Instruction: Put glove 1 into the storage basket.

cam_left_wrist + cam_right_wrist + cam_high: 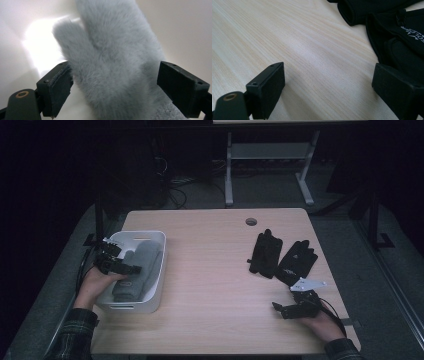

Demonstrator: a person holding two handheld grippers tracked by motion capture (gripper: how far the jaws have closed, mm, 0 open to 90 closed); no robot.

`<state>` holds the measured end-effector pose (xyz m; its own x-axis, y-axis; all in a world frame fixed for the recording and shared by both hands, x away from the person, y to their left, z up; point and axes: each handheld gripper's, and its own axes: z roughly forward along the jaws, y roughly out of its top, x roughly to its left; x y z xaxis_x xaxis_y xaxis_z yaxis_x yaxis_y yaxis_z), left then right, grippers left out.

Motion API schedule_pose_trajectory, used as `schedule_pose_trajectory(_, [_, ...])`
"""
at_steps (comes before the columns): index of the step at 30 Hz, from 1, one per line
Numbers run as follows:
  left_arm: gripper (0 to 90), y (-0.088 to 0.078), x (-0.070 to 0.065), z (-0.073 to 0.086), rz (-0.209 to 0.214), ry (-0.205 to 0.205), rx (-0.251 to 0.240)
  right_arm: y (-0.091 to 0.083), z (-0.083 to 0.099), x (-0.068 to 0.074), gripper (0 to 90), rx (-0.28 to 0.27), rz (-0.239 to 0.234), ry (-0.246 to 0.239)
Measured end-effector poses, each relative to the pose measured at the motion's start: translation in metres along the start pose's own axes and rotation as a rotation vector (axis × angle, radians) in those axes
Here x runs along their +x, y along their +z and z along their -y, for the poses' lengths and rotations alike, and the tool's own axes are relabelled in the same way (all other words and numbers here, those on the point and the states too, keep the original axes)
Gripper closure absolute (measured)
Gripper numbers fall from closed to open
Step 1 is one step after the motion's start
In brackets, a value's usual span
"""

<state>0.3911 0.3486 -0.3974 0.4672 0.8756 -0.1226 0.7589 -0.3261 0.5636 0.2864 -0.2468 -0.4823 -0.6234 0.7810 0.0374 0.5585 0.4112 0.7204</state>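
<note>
A fluffy grey mitten (144, 260) lies inside a white bin (131, 306) at the table's left. My left gripper (131, 268) hovers over the bin, held by a hand. In the left gripper view the grey mitten (112, 57) lies between the jaws of my left gripper (116, 75), which stand wide apart on either side of it, open. Two black gloves (265, 252) (298, 259) lie side by side at the right of the table. My right gripper (278, 309) sits low over the wood just in front of them, open and empty. The nearer black glove (402, 37) lies beside its right jaw.
The wooden table (215, 270) has a round cable hole (251, 221) near its far edge. Beyond the far edge stands a metal desk frame (270, 155) with cables on the dark floor. A bare stretch of wood separates the bin from the gloves.
</note>
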Motion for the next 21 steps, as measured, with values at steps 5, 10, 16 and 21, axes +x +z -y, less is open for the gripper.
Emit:
schedule_pose_trajectory(5, [12.9, -0.010, 0.002, 0.000, 0.000, -0.007, -0.056, 0.000, 0.000, 0.000, 11.0, -0.001, 0.000, -0.001])
schedule_pose_trajectory(10, [12.9, -0.012, 0.000, -0.001, 0.000, -0.004, -0.063, 0.000, 0.000, 0.000, 11.0, -0.001, 0.000, -0.001])
schedule_pose_trajectory(16, [13.1, -0.012, -0.007, -0.004, 0.003, 0.013, -0.079, 0.000, 0.000, 0.000, 11.0, 0.000, 0.000, -0.001])
schedule_pose_trajectory(21, [19.6, -0.008, -0.012, -0.007, 0.020, 0.031, -0.082, 0.000, 0.000, 0.000, 11.0, 0.000, 0.000, 0.000])
